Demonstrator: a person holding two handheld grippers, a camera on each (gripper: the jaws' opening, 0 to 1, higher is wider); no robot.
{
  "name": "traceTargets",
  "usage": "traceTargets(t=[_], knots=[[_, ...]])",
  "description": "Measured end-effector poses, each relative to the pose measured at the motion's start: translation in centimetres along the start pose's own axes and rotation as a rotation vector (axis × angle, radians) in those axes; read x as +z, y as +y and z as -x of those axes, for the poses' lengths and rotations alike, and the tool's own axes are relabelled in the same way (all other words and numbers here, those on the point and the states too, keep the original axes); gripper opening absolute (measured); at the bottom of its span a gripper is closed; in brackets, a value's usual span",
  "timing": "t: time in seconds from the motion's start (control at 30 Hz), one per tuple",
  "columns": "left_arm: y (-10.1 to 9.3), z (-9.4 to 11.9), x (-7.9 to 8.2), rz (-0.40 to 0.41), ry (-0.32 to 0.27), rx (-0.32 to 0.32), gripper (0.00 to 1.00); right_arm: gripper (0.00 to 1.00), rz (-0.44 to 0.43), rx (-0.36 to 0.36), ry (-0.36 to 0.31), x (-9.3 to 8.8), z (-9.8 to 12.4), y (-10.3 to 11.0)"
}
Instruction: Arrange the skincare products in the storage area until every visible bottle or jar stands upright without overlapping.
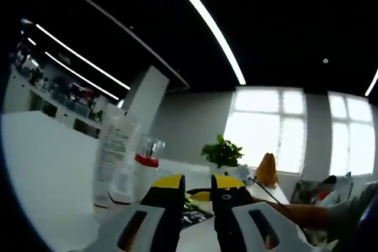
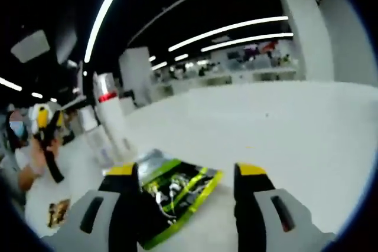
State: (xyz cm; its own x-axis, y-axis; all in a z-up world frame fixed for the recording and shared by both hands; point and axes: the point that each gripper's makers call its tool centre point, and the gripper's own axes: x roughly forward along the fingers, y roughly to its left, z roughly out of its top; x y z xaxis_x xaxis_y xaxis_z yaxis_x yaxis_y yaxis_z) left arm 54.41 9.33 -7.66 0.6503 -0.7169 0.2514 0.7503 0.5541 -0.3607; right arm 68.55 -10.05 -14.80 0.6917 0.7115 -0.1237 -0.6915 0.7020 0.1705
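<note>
Left gripper (image 1: 198, 188): jaws nearly together at bottom centre of the left gripper view, a narrow gap between the yellow tips, nothing in them. Right gripper (image 2: 186, 172): jaws spread wide at the bottom of the right gripper view, holding nothing, framing a green-and-black sachet (image 2: 177, 196) lying flat on the white table (image 2: 283, 134).

Skincare items sit lower left in the left gripper view: a tall white tube (image 1: 113, 154) standing upright, a clear small bottle (image 1: 121, 186) in front of it, and a red-collared bottle (image 1: 145, 172) just beside them. All three read as upright but bunched, seemingly touching.

The cluster, blurred, also shows at left of the right gripper view.

Step in hand, as I judge it: spacing the cluster. Open your left jaws first, then come in low on the red-collared bottle, square to its body. Slide it clear of the tube; don't lift high. The tall tube looks tippy, so keep your jaws off it.

A potted plant (image 1: 222, 151) stands beyond, mid-frame.
</note>
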Motion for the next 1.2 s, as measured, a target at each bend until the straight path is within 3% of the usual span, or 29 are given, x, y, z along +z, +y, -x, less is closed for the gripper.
traceTargets(t=[0.03, 0.1, 0.23, 0.37, 0.5, 0.57, 0.63, 0.7, 0.8, 0.9, 1.03, 1.13, 1.2], knots=[[0.0, 0.0, 0.1, 0.007, -0.004, -0.001, 0.18, 0.66, 0.007, 0.023, -0.054, 1.2, 0.3, 0.6], [0.2, 0.1, 0.2, 0.02, -0.009, -0.002, 0.17, 0.67, 0.016, 0.062, -0.09, 2.2, 0.6, 1.7], [0.5, 0.0, 0.1, 0.03, -0.007, 0.009, 0.17, 0.6, 0.109, 0.13, 0.066, -0.2, 0.4, 4.2], [0.6, 0.0, -0.1, 0.029, -0.001, 0.013, 0.17, 0.66, 0.187, 0.153, 0.179, -2.8, -0.8, 4.5], [0.6, 0.0, -0.3, 0.031, 0.001, 0.014, 0.17, 0.68, 0.224, 0.156, 0.241, -4.8, -1.2, 4.3], [0.6, 0.0, -0.3, 0.033, 0.002, 0.014, 0.17, 0.72, 0.232, 0.196, 0.28, -6.2, -0.9, 4.7], [0.6, -0.1, -0.3, 0.036, 0.002, 0.011, 0.17, 0.72, 0.253, 0.202, 0.282, -7.0, -0.7, 4.6], [0.6, -0.1, -0.3, 0.036, 0.001, 0.009, 0.17, 0.66, 0.304, 0.192, 0.262, -6.9, -0.5, 4.1], [0.5, -0.1, -0.4, 0.034, 0.002, 0.009, 0.17, 0.65, 0.28, 0.215, 0.246, -6.8, -0.4, 4.1], [0.5, -0.1, -0.5, 0.034, 0.003, 0.01, 0.16, 0.64, 0.232, 0.298, 0.213, -6.7, 0.2, 5.1], [0.5, -0.1, -0.6, 0.031, 0.005, 0.013, 0.16, 0.49, 0.26, 0.299, 0.201, -6.8, 0.7, 4.1], [0.5, -0.1, -0.6, 0.031, 0.003, 0.013, 0.16, 0.52, 0.169, 0.302, 0.221, -6.2, 1.0, 4.0], [0.4, 0.0, -0.5, 0.031, -0.001, 0.012, 0.16, 0.54, 0.102, 0.314, 0.138, -4.2, 0.9, 4.8]])
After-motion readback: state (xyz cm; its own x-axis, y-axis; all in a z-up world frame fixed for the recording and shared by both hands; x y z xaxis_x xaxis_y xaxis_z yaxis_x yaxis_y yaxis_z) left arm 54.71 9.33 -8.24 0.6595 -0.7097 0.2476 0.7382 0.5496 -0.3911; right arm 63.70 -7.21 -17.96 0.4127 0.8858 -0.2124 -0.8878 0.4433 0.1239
